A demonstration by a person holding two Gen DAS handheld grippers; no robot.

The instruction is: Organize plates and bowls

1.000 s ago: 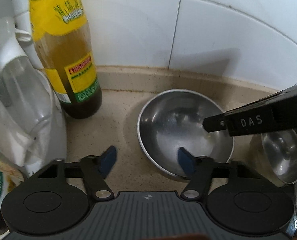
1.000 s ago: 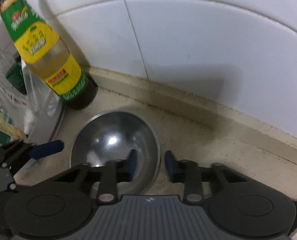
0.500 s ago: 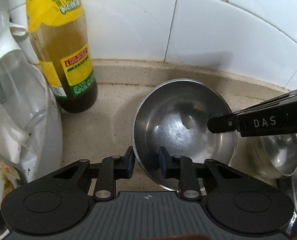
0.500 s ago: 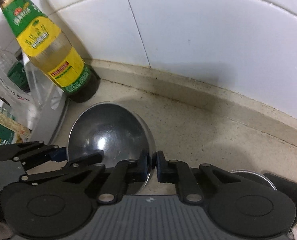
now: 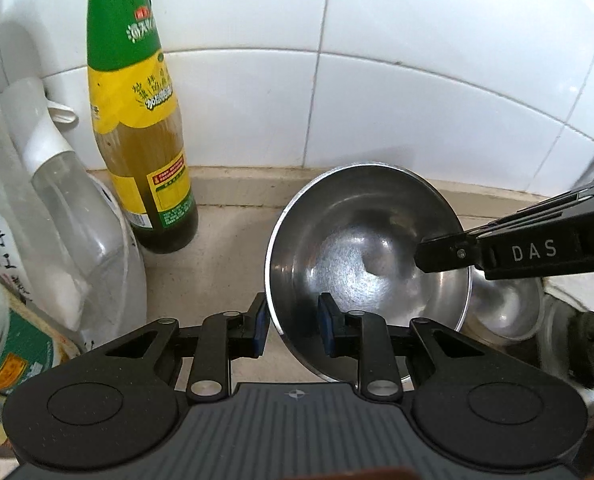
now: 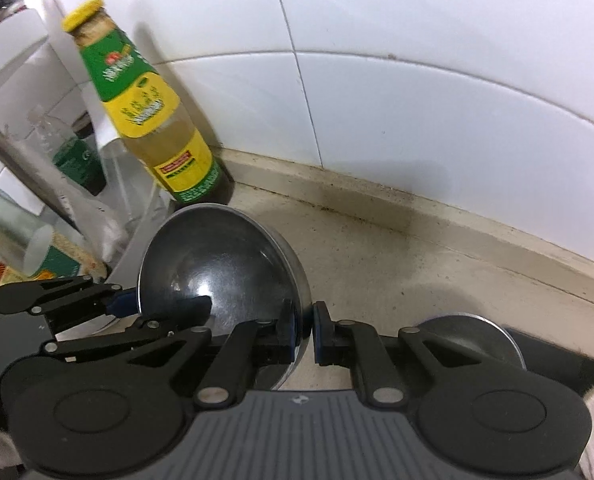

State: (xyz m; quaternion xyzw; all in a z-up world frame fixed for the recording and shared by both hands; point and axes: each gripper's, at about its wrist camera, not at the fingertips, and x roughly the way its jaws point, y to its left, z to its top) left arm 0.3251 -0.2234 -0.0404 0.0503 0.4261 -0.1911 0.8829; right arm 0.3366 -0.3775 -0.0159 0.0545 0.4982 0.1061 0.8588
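The steel bowl (image 5: 367,256) is held tilted above the counter (image 5: 225,256), its near rim pinched by the left gripper (image 5: 291,330) and its opposite rim clamped by the right gripper (image 6: 304,334). A smaller bowl (image 5: 505,308) is seen just beyond, on the right gripper's side, so the carry is judged to run rightward.
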